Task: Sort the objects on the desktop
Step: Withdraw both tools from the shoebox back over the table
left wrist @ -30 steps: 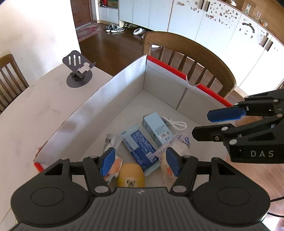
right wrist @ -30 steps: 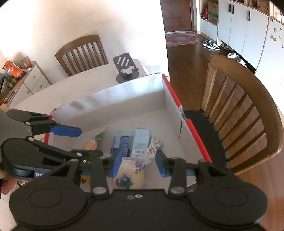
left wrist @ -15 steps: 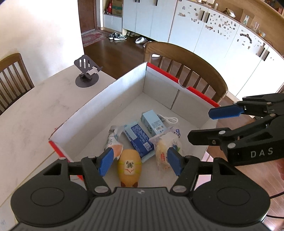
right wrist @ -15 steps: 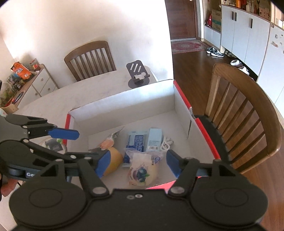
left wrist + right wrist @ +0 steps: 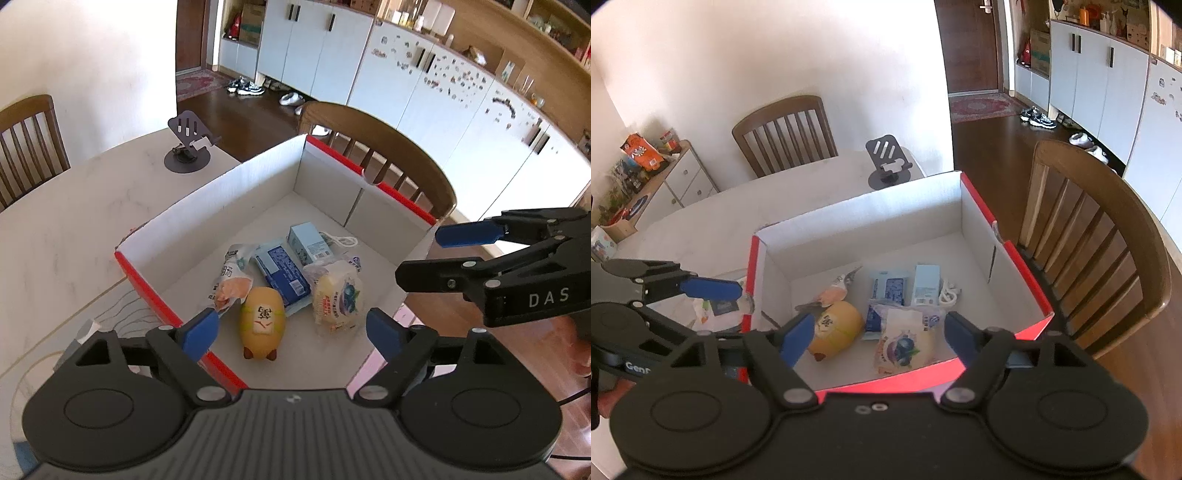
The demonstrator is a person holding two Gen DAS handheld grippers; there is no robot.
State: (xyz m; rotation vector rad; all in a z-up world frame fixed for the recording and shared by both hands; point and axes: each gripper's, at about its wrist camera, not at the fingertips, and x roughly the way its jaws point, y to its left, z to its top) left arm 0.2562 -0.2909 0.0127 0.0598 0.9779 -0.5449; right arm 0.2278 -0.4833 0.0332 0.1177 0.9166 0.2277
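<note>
Moved since earlier: both tools are drawn back and up from the box, so the yellow toy and the bread packet, which sat between the fingers a second ago, now lie free on the box floor.
Left tool (image 5: 291, 332): released, jaws opening, nothing between the pads; it hangs above the box's near red edge.
Right tool (image 5: 875, 338): released too, jaws opening, empty, over the near red rim.
Yellow toy (image 5: 263, 321): lying on its side in the cardboard box (image 5: 258, 177), touching the orange-tipped snack wrapper (image 5: 231, 280).
Bread packet (image 5: 337, 295): just beside the toy, resting against the blue tissue pack (image 5: 282, 275).
Further in: a pale blue carton (image 5: 308, 245) and a coiled white cable (image 5: 341, 242) towards the far wall.
Counter (image 5: 55, 221): a phone stand (image 5: 188, 147) stands well apart from the box.
Risk: the box sits at the counter's edge beside a wooden chair (image 5: 1100, 236); a fingertip catching the rim on the next pass could shove it off.
Risk: the two tools are close together and could clash.
Hard to make out: something white, partly hidden behind the left tool in the right view, lies outside the box; I cannot tell what it is, or whether more remains to sort.
</note>
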